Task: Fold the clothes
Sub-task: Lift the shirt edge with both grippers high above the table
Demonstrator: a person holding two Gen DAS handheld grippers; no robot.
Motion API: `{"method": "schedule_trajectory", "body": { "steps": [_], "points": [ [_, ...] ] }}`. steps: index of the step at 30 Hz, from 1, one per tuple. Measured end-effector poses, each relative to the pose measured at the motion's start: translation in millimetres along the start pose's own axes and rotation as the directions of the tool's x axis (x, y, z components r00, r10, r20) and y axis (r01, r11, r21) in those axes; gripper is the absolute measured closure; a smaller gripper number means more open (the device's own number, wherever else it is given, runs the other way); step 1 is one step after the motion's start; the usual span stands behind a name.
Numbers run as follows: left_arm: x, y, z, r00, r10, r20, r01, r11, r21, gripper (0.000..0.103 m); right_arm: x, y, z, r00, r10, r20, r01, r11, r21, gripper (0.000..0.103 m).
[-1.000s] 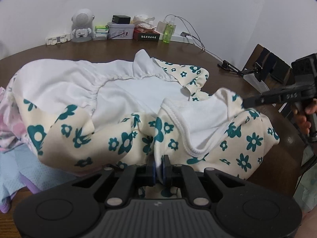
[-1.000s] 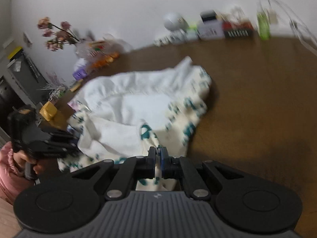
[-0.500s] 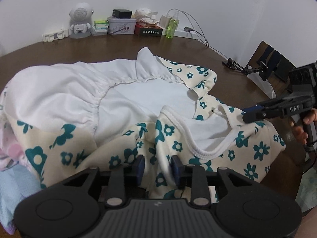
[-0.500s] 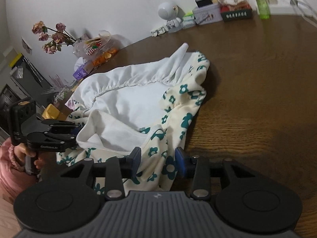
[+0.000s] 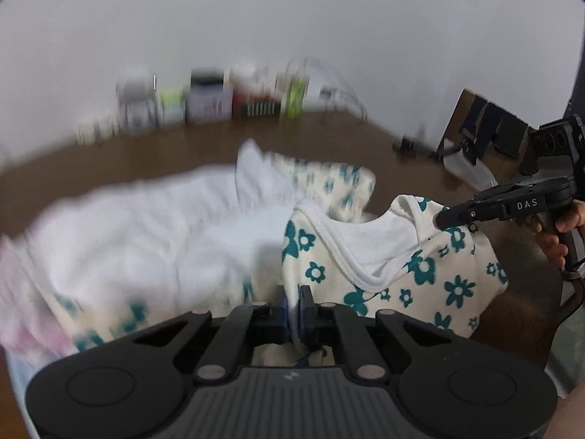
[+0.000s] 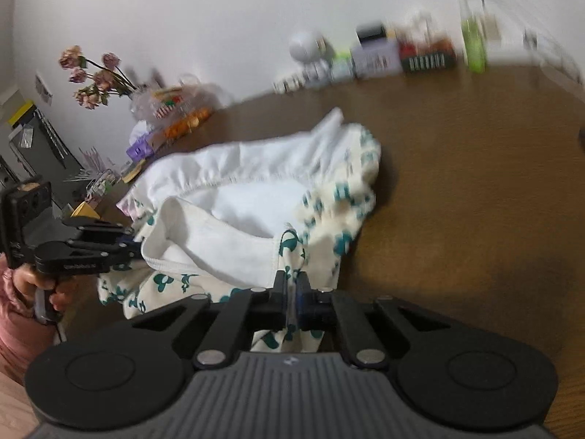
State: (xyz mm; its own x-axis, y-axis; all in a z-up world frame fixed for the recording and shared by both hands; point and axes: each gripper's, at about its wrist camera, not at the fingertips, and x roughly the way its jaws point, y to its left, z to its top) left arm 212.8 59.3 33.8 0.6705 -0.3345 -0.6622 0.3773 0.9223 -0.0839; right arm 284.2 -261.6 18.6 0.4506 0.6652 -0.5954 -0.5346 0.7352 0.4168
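Note:
A cream garment with teal flowers [image 5: 420, 278] and a white lining lies rumpled on the brown table [image 5: 153, 157]. My left gripper [image 5: 292, 305] is shut on the garment's near edge, cloth pinched between its pads and lifted a little. My right gripper [image 6: 290, 292] is shut on another part of that flowered garment [image 6: 256, 226], beside the white-trimmed opening. Each gripper shows in the other's view: the right gripper [image 5: 438, 219] at the cloth's right end, the left gripper [image 6: 137, 247] at its left end. A hand [image 5: 559, 237] holds the right one.
Along the wall at the table's back stand a white toy robot [image 6: 307, 51], small boxes [image 6: 376, 58], a green bottle [image 6: 473, 47] and cables. Dried flowers [image 6: 95, 77] and packets crowd the table's left. Pink and blue clothes [image 5: 22, 314] lie under the garment's left.
Both grippers opened half a second ago with cloth between their fingers and have shut on it again. The left one has risen, and the garment's near edge has lifted with it.

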Motion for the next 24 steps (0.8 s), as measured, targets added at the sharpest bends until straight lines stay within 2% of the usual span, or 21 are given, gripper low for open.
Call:
{"method": "schedule_trajectory", "body": {
  "steps": [2, 4, 5, 7, 9, 11, 14, 16, 17, 19, 20, 21, 24],
  "points": [
    [-19.3, -11.6, 19.6, 0.997, 0.042, 0.064, -0.045, 0.998, 0.052, 0.099, -18.1, 13.6, 14.2, 0.998, -0.032, 0.055, 0.035, 0.998, -0.060, 0.099],
    [-40.7, -27.0, 44.9, 0.984, 0.105, 0.145, -0.122, 0.986, 0.114, 0.099, -42.0, 31.8, 35.9, 0.990, -0.063, 0.130, 0.079, 0.989, -0.126, 0.100],
    [-52.0, -35.2, 58.0, 0.972, 0.136, 0.190, -0.165, 0.976, 0.144, 0.099, -57.3, 44.1, 47.4, 0.981, -0.077, 0.179, 0.107, 0.981, -0.165, 0.100],
    [-80.1, -55.5, 87.9, 0.930, 0.201, 0.306, -0.272, 0.940, 0.206, 0.099, -87.7, 68.8, 70.3, 0.956, -0.098, 0.276, 0.167, 0.957, -0.236, 0.100],
    [-109.6, -76.0, 116.7, 0.872, 0.257, 0.416, -0.377, 0.895, 0.237, 0.099, -124.5, 98.0, 94.5, 0.913, -0.116, 0.391, 0.242, 0.925, -0.293, 0.100],
    [-142.8, -97.0, 146.6, 0.801, 0.301, 0.518, -0.475, 0.846, 0.243, 0.099, -162.6, 126.8, 118.1, 0.857, -0.125, 0.499, 0.313, 0.896, -0.314, 0.100],
    [-200.5, -130.5, 185.8, 0.673, 0.338, 0.658, -0.602, 0.767, 0.222, 0.099, -226.1, 171.0, 148.1, 0.751, -0.109, 0.651, 0.395, 0.864, -0.311, 0.101],
    [-236.5, -150.6, 201.2, 0.599, 0.345, 0.723, -0.654, 0.732, 0.193, 0.099, -264.4, 196.5, 158.0, 0.683, -0.087, 0.725, 0.428, 0.852, -0.301, 0.101],
    [-253.1, -160.7, 206.4, 0.568, 0.345, 0.747, -0.670, 0.721, 0.177, 0.099, -280.6, 208.4, 160.7, 0.655, -0.080, 0.752, 0.443, 0.847, -0.296, 0.101],
    [-275.9, -178.5, 212.6, 0.524, 0.348, 0.778, -0.696, 0.701, 0.156, 0.099, -302.7, 228.4, 162.9, 0.617, -0.086, 0.783, 0.475, 0.833, -0.283, 0.101],
    [-281.0, -184.8, 214.3, 0.516, 0.351, 0.781, -0.704, 0.693, 0.154, 0.099, -307.2, 234.1, 163.4, 0.607, -0.099, 0.788, 0.492, 0.826, -0.276, 0.101],
    [-283.3, -189.7, 215.4, 0.521, 0.353, 0.777, -0.706, 0.690, 0.160, 0.099, -311.7, 239.7, 163.8, 0.598, -0.111, 0.794, 0.509, 0.818, -0.268, 0.101],
    [-280.2, -197.3, 215.2, 0.580, 0.349, 0.736, -0.682, 0.702, 0.204, 0.099, -321.9, 244.0, 163.3, 0.594, -0.132, 0.794, 0.515, 0.820, -0.249, 0.101]
  ]
}}
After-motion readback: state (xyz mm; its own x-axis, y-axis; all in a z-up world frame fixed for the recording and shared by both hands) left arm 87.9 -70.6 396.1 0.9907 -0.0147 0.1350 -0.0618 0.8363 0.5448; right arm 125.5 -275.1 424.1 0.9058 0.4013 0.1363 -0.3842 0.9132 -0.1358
